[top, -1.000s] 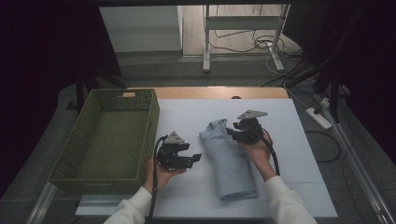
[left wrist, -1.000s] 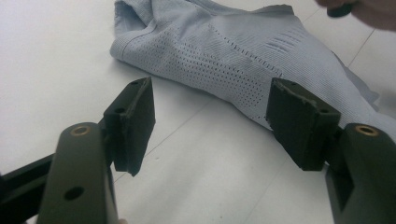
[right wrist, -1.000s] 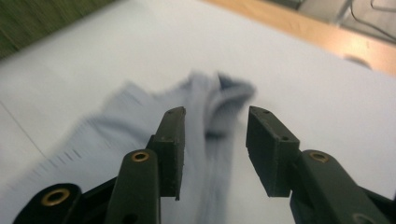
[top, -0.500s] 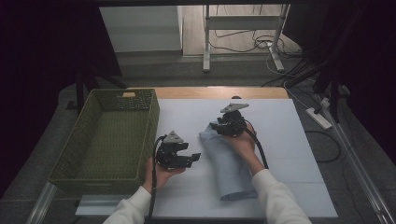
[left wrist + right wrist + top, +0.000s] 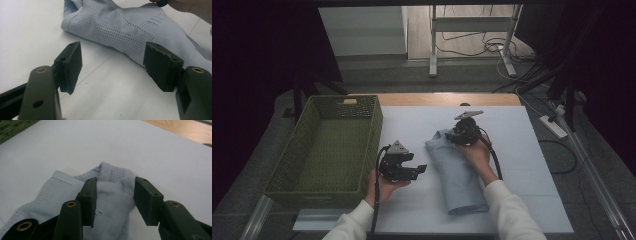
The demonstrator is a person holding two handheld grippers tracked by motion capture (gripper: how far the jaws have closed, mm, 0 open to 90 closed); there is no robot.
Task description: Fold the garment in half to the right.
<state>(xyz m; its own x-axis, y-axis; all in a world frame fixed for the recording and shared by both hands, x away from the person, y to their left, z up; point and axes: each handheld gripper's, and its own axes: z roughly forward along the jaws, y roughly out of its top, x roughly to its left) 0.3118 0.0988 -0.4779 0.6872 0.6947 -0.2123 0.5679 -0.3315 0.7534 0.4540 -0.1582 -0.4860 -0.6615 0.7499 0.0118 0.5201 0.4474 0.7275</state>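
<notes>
Right gripper [image 5: 460, 134] has slid left since a second ago onto the upper end of the pale blue garment [image 5: 457, 172] at frame centre, jaws just widening, gripping nothing. Left gripper [image 5: 414, 170] stays put lower left, open, empty.

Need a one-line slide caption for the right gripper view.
Right tool poised with open jaws above the far end of a folded light-blue garment on the white table.
</notes>
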